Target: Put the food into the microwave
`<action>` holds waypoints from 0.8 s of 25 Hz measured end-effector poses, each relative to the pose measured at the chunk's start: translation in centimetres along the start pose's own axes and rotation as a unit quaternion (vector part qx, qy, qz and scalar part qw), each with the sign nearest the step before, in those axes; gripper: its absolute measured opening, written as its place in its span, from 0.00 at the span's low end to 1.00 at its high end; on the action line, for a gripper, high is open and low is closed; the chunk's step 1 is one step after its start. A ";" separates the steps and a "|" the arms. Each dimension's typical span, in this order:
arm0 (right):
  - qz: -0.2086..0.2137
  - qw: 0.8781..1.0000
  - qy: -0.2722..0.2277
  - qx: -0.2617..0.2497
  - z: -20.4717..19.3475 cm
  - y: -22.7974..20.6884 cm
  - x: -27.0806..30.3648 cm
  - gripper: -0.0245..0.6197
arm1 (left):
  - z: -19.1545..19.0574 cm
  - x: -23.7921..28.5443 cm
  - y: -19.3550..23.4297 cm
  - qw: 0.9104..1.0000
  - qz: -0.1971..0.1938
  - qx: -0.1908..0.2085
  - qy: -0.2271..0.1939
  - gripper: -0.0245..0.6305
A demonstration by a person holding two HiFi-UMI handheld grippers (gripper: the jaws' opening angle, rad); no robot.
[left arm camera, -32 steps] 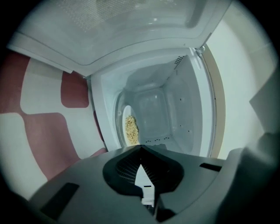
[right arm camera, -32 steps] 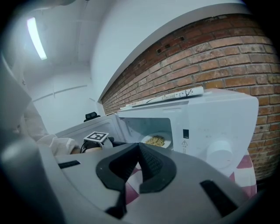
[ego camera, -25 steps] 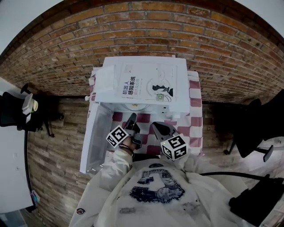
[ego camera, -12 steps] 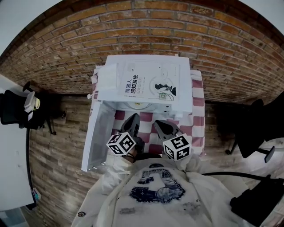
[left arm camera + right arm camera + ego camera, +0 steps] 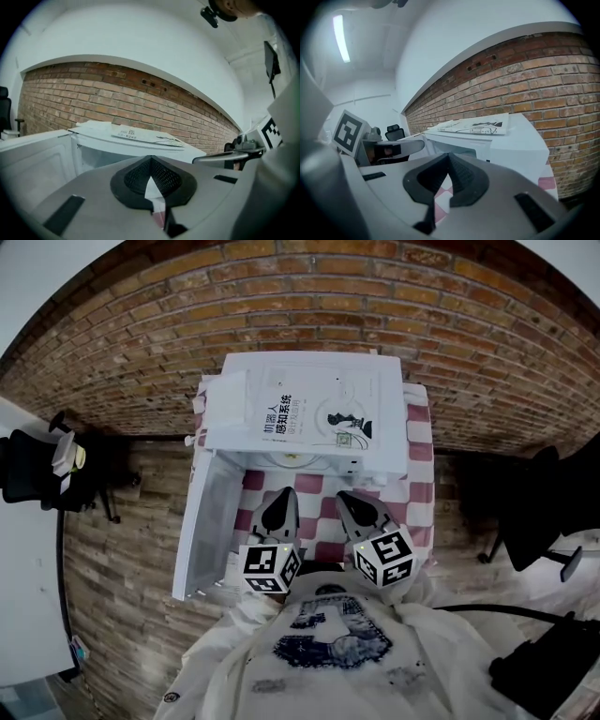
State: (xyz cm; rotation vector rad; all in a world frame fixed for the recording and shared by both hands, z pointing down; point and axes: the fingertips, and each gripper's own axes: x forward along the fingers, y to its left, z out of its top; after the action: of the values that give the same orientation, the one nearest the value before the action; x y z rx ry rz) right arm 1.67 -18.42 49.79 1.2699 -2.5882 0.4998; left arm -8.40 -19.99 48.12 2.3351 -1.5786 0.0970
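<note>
Head view: left gripper (image 5: 281, 496) and right gripper (image 5: 349, 499), fingers together, face one open microwave (image 5: 214, 514).

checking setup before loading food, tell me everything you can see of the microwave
The microwave is a white box with a smooth shell, upright on a red-and-white checked cloth before a brick wall. Its door is swung wide open to the left. Inside, part of a pale round turntable shows. A printed booklet lies flat on top. The left gripper and right gripper are in front, apart from it.
</note>
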 end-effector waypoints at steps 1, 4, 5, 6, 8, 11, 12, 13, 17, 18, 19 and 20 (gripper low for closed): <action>-0.003 1.000 -0.003 0.001 0.3 -0.1 -0.3 0.05 | 0.3 -0.2 -0.3 1.000 0.001 0.012 -0.003 0.05; -0.008 1.000 -0.016 0.009 1.2 -0.3 -1.2 0.05 | 1.0 -0.8 -1.1 0.999 0.004 0.040 -0.009 0.05; -0.009 1.000 -0.020 0.010 1.5 -0.4 -1.5 0.05 | 1.1 -1.0 -1.3 0.999 0.005 0.045 -0.009 0.05; -0.011 1.000 -0.024 0.011 1.9 -0.4 -1.8 0.05 | 1.2 -1.2 -1.5 0.999 0.004 0.047 -0.008 0.05; -0.014 0.999 -0.033 0.005 2.7 -0.4 -2.4 0.05 | 1.4 -1.5 -1.9 0.999 0.000 0.046 -0.005 0.05; -0.016 0.999 -0.041 -0.001 3.3 -0.3 -2.7 0.05 | 2.2 -2.1 -2.3 0.999 -0.001 0.051 -0.010 0.05; -0.014 0.999 -0.041 0.001 3.4 -0.3 -2.7 0.05 | 2.5 -2.1 -2.4 0.998 0.002 0.058 -0.013 0.05; -0.013 0.999 -0.042 0.003 3.4 -0.2 -2.7 0.05 | 2.7 -2.1 -2.4 0.998 0.004 0.064 -0.016 0.05; -0.010 0.999 -0.046 0.003 3.5 -0.1 -2.7 0.05 | 2.9 -2.0 -2.4 0.997 0.008 0.072 -0.019 0.05; -0.010 0.999 -0.047 0.002 3.5 -0.1 -2.7 0.05 | 2.9 -2.1 -2.3 0.997 0.009 0.072 -0.019 0.05; -0.010 0.999 -0.047 0.002 3.6 -0.1 -2.7 0.05 | 2.9 -2.1 -2.3 0.997 0.009 0.072 -0.019 0.05; -0.010 0.999 -0.048 0.001 3.6 -0.2 -2.7 0.05 | 2.9 -2.0 -2.3 0.997 0.010 0.073 -0.018 0.05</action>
State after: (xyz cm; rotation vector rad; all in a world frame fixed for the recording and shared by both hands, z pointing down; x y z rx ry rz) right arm 3.28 -17.96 45.58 1.3515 -2.6493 0.4501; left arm -7.43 -18.25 44.41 2.4445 -1.6634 0.1804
